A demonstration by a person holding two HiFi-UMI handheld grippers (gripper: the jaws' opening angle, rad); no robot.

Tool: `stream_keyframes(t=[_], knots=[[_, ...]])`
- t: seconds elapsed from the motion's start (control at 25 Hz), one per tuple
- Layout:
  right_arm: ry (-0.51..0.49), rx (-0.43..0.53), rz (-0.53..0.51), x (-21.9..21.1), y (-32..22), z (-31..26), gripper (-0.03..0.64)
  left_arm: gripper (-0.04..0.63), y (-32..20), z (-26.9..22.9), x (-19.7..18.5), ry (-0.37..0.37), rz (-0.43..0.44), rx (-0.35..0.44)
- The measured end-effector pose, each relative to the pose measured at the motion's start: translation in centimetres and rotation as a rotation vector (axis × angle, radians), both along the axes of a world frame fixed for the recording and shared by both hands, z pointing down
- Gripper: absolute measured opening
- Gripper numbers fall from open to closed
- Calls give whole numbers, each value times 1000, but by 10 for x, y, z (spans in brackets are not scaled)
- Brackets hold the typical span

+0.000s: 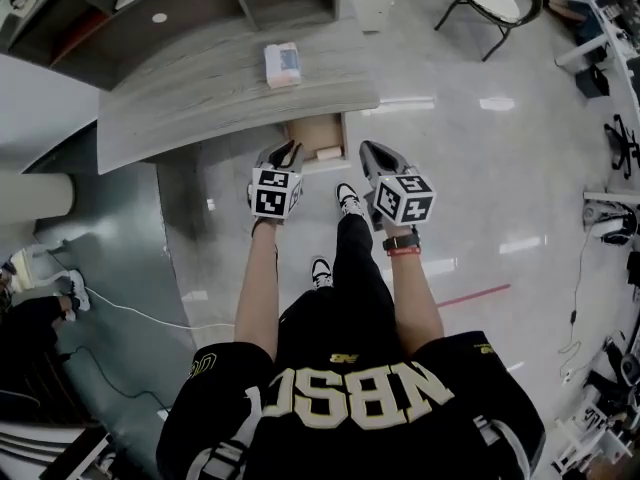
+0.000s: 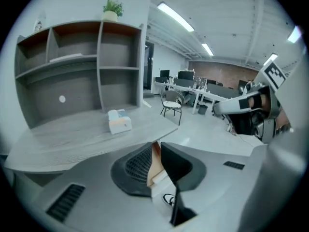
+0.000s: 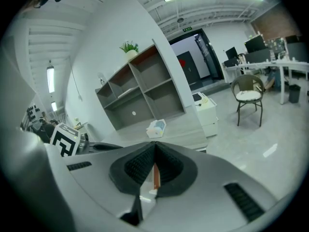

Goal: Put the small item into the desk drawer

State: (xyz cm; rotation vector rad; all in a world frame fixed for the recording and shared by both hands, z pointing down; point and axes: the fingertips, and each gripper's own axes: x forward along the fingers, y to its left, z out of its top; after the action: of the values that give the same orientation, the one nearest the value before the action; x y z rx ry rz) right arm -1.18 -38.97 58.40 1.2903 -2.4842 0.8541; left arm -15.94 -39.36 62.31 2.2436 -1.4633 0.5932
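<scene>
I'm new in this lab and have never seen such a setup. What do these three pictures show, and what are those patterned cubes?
There is no robot: a person holds a two-fingered gripper in each hand, and the patterned cubes are part of them. The head view looks down from a camera on the person's head at the left gripper and right gripper. The other two views come from a camera on each gripper, looking along its fingers. A small box lies on the grey desk, and a drawer stands open under its edge. Neither gripper holds anything: the left fingers stand slightly apart, the right ones are together.
</scene>
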Motion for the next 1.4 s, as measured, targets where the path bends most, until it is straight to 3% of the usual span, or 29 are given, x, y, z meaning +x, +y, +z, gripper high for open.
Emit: stream_keyframes(t=[0.36, 0.76, 1.0, 1.4], knots=[[74, 162, 21, -18, 25, -73, 8, 35, 48, -113, -41, 113, -125, 214], [154, 372, 84, -19, 61, -144, 8, 15, 99, -206, -75, 152, -219, 447], [178, 462, 109, -21, 72, -172, 6, 14, 124, -230, -86, 129, -262, 520], [162, 451, 39, -37, 89, -182, 6, 14, 141, -244, -80, 123, -252, 562]])
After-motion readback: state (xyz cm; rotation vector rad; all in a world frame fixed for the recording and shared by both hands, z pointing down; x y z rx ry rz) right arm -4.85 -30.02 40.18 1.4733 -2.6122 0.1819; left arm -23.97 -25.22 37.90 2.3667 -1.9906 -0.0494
